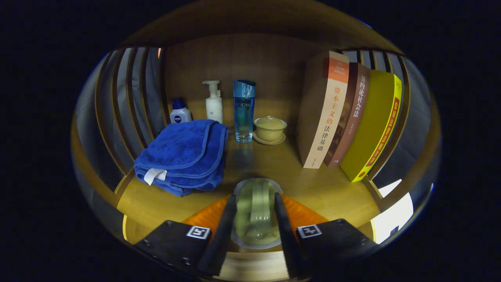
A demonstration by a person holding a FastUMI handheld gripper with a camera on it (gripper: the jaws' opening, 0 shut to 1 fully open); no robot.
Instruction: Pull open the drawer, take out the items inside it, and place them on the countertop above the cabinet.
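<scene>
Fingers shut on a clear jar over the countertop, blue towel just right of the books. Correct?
Not quite. The gripper view shows the towel left of the books, across the countertop. The fingers do grip the jar between them.

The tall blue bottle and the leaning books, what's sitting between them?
In the gripper view, a lidded yellow cup on a saucer sits on the countertop between the tall blue bottle and the books.
</scene>
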